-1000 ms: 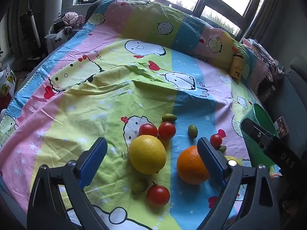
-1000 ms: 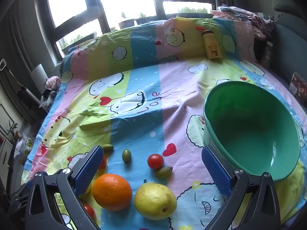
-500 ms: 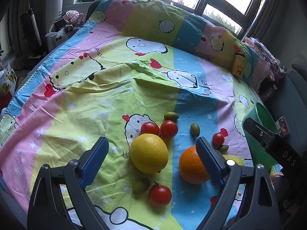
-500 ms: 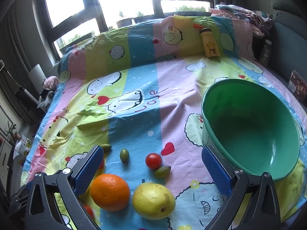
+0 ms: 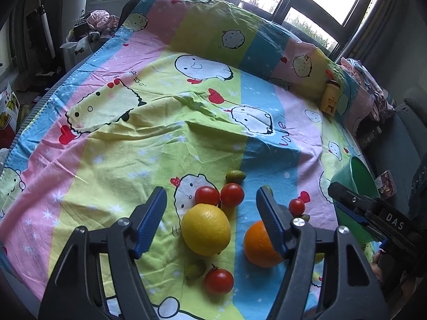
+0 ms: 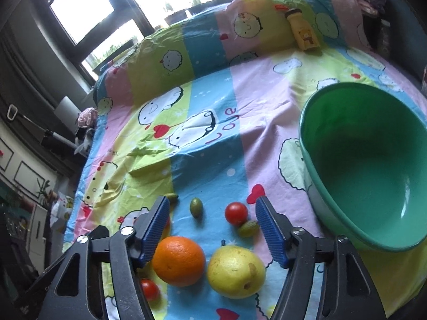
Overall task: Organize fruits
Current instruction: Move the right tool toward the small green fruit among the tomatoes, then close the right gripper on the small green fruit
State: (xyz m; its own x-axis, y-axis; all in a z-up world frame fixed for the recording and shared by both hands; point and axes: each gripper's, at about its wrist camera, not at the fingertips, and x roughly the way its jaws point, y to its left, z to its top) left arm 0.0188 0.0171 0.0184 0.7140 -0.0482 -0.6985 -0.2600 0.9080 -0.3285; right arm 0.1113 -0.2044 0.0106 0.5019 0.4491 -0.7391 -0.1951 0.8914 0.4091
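Observation:
Fruit lies on a cartoon-print bedsheet. In the left wrist view my left gripper (image 5: 210, 202) is open above a yellow lemon (image 5: 206, 229), with two red tomatoes (image 5: 231, 194) just beyond it, an orange (image 5: 260, 245) by the right finger and another tomato (image 5: 218, 281) near me. In the right wrist view my right gripper (image 6: 212, 213) is open over the orange (image 6: 178, 260) and a yellow pear (image 6: 236, 272); a tomato (image 6: 236, 213) and small green fruits (image 6: 196, 207) lie between the fingers. An empty green bowl (image 6: 309, 144) stands to the right.
A yellow bottle (image 6: 304, 33) lies on the raised pillow at the back. Windows run behind the bed. Clutter and furniture stand off the bed's left edge (image 5: 42, 98). The right gripper's body (image 5: 373, 218) shows at the right of the left wrist view.
Both grippers have drawn slightly back and tilted; the fruit sits a little farther up in each view. Both stay open. No fruit has moved.

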